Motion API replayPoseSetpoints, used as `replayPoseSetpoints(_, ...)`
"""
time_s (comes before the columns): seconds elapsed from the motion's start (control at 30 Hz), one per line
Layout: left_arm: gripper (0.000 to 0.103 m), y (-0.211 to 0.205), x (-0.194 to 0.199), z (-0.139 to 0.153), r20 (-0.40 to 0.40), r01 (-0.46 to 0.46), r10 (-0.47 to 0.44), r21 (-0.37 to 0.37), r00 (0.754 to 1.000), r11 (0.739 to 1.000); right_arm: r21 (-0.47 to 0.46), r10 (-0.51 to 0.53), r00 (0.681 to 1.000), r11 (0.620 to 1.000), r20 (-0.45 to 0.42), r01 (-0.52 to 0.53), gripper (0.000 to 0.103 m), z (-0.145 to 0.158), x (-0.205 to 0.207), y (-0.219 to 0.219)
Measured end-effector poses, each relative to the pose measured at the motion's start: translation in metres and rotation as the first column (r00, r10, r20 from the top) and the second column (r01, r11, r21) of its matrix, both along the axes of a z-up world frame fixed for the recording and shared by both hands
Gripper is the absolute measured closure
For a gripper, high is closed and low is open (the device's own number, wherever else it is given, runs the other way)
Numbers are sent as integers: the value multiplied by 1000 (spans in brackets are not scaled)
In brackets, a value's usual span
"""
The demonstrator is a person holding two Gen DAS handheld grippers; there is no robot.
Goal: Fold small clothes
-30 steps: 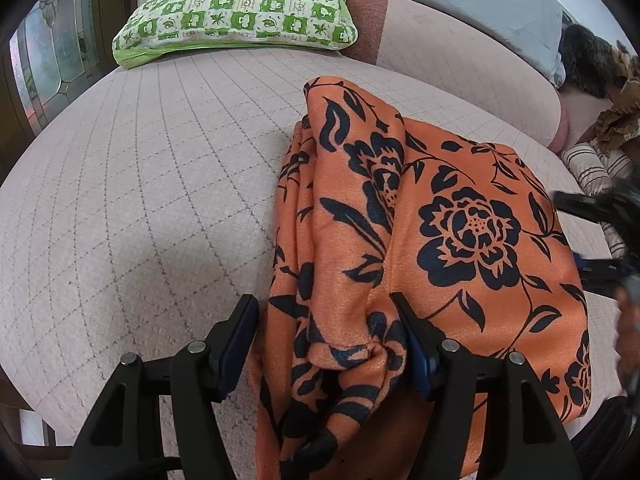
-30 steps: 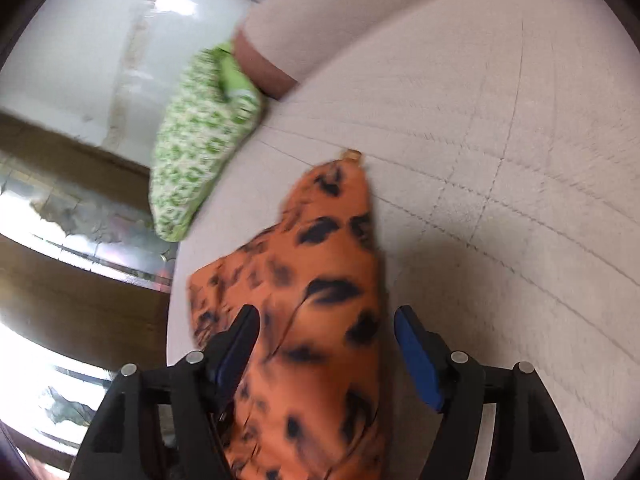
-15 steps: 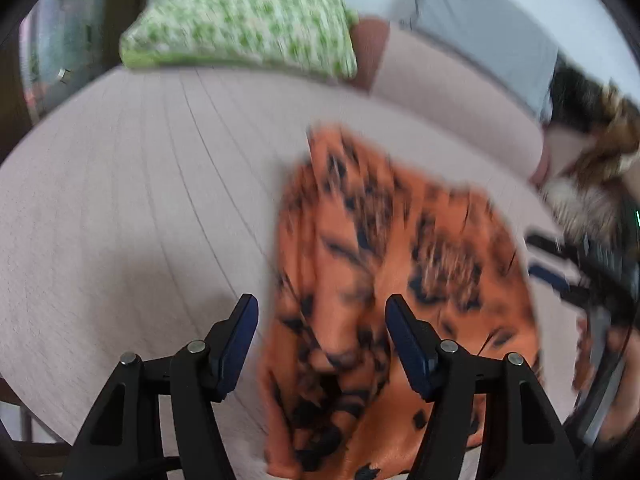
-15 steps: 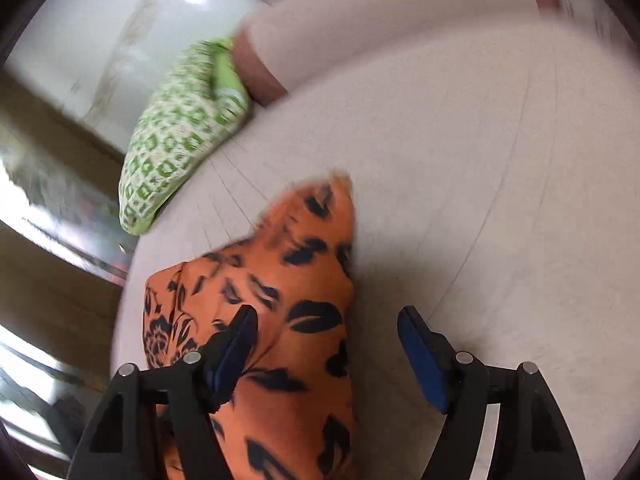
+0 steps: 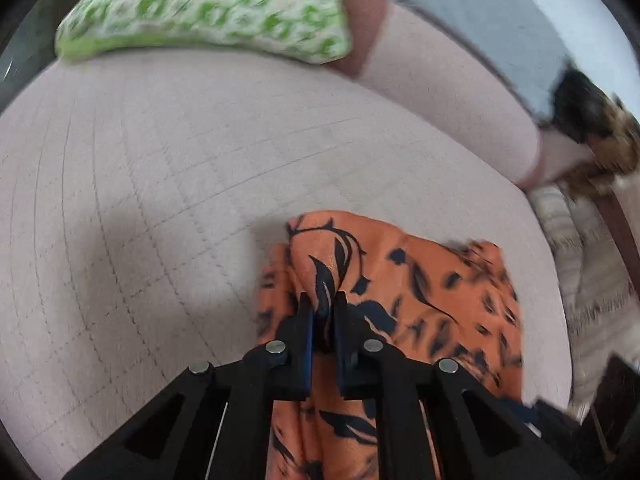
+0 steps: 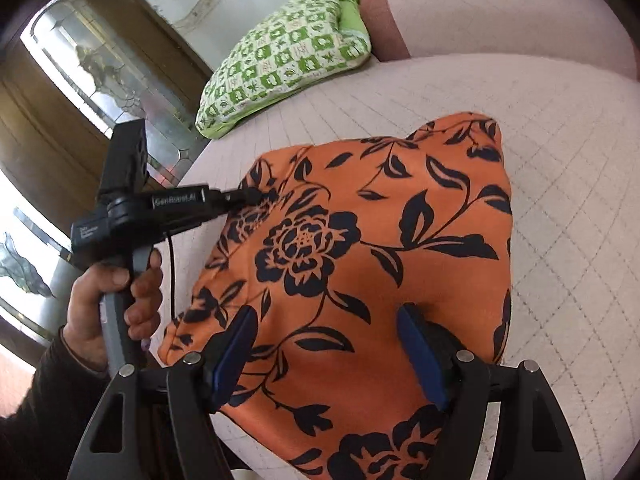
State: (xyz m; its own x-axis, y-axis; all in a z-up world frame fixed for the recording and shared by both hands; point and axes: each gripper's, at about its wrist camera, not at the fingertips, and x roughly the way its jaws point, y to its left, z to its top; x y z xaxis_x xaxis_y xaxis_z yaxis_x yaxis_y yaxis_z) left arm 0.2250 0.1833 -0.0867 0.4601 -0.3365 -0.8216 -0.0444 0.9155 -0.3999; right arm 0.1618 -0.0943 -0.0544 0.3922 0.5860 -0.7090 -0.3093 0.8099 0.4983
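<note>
Closed since before, left gripper (image 5: pixel 323 304) pinches soft, floral orange cloth (image 6: pixel 360 248).

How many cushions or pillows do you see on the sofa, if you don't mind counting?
2. A green patterned pillow lies at the far end of the seat; a grey pillow leans on the backrest, seen from the left wrist only. More may lie outside the frames.

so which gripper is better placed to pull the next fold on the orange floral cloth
Left, probably. The left gripper is already shut on a bunched edge of the orange floral cloth, while the right gripper hangs open above it, gripping nothing.
</note>
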Motion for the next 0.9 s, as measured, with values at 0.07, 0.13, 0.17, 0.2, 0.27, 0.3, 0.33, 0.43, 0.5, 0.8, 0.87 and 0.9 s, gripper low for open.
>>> replayPoseSetpoints(0.07, 90, 16, 4, -17, -55, -65, 59, -114, 997, 991, -1, 15, 1000, 1000, -19, -15, 28, 0, 4, 0)
replayPoseSetpoints(0.13, 81, 15, -1, -11, -35, -48, 44, -126, 998, 991, -11, 27, 999, 1000, -18, -27, 28, 2, 0, -6)
replayPoseSetpoints(0.17, 78, 15, -5, -6, -25, -36, 33, -109, 999, 993, -10, 28, 999, 1000, -17, -28, 28, 3, 1, -6)
replayPoseSetpoints(0.2, 73, 16, -12, 1, -13, -32, 31, -94, 999, 995, -6, 30, 999, 1000, -17, -30, 28, 0, -4, -13)
replayPoseSetpoints(0.27, 60, 15, -29, 12, 6, -15, 16, -81, 1000, 997, 12, 23, 1000, 1000, -19, -23, 28, -1, -1, -12)
replayPoseSetpoints(0.3, 53, 17, -42, 17, 12, -10, 11, -77, 1000, 997, 22, 19, 1000, 1000, -22, -19, 28, -1, -1, -12)
replayPoseSetpoints(0.33, 51, 16, -55, 22, 21, -4, 6, -76, 1000, 997, 24, 20, 999, 1000, -25, -20, 28, -1, 0, -13)
replayPoseSetpoints(0.43, 51, 11, -93, 25, 27, 17, -15, -58, 1000, 998, 33, 22, 999, 999, -33, -21, 27, -2, -2, -15)
replayPoseSetpoints(0.5, 52, 6, -112, 17, -3, 28, -28, -77, 1000, 997, 46, 27, 999, 999, -36, -25, 27, -2, -1, -16)
replayPoseSetpoints(0.8, 95, 1, -149, 10, 2, -59, 59, -133, 998, 989, 69, 49, 997, 997, -59, -45, 27, -3, 3, -21)
replayPoseSetpoints(0.87, 91, 1, -146, 4, -28, -67, 65, -116, 998, 991, 76, 50, 997, 996, -64, -45, 25, -3, 4, -22)
replayPoseSetpoints(0.9, 81, 5, -146, 4, -40, -74, 70, -121, 997, 990, 83, 50, 997, 996, -65, -44, 23, -3, 4, -22)
